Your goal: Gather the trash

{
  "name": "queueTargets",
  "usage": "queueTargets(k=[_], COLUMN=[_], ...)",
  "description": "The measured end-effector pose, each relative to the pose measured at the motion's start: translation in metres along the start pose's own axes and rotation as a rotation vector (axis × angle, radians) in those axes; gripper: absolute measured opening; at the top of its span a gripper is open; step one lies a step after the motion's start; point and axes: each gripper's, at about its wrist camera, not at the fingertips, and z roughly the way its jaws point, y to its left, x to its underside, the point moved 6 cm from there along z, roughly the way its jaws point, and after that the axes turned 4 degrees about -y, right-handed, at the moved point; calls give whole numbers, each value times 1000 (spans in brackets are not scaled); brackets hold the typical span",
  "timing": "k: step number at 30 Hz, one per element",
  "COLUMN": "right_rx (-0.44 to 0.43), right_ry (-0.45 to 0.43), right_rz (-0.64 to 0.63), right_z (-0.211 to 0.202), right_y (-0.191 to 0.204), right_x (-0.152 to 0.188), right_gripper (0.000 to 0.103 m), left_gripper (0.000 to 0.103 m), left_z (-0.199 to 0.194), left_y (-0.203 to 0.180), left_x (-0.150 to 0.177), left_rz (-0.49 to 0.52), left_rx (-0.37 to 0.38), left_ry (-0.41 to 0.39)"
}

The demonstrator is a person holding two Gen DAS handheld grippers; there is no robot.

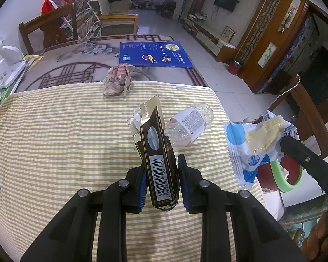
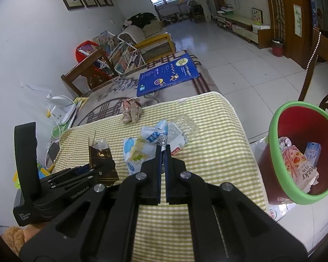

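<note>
My left gripper (image 1: 160,163) is shut on a torn dark-brown box (image 1: 158,152) with a barcode and gold lining, held upright above the striped cloth. The same box (image 2: 100,159) shows in the right wrist view, in the left gripper (image 2: 85,170). My right gripper (image 2: 163,150) is shut on a white and blue plastic snack wrapper (image 2: 142,148). That wrapper (image 1: 253,144) hangs at the right in the left wrist view, off the table's right edge. A crushed clear bottle (image 1: 190,124) lies on the cloth. A crumpled paper wad (image 1: 118,80) rests at the far edge.
A red bin with a green rim (image 2: 273,152) stands right of the table and holds several cartons. The table wears a yellow-striped cloth (image 1: 65,131). Beyond it lie a patterned rug, a blue board (image 1: 155,54), wooden chairs (image 1: 48,28), and a white lamp (image 1: 8,59) at the left.
</note>
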Motion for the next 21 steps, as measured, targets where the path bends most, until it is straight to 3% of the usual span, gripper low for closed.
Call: queueTargets(k=[21], right_rx=[-16], right_ry=[1], right_rz=[8], right_z=[5], right_y=[-24], right_x=[-14], right_gripper=[3], left_gripper=[23], left_z=[14], left_y=[-31], left_x=[-10], left_rz=[9], left_rx=[-18], left_ry=[6])
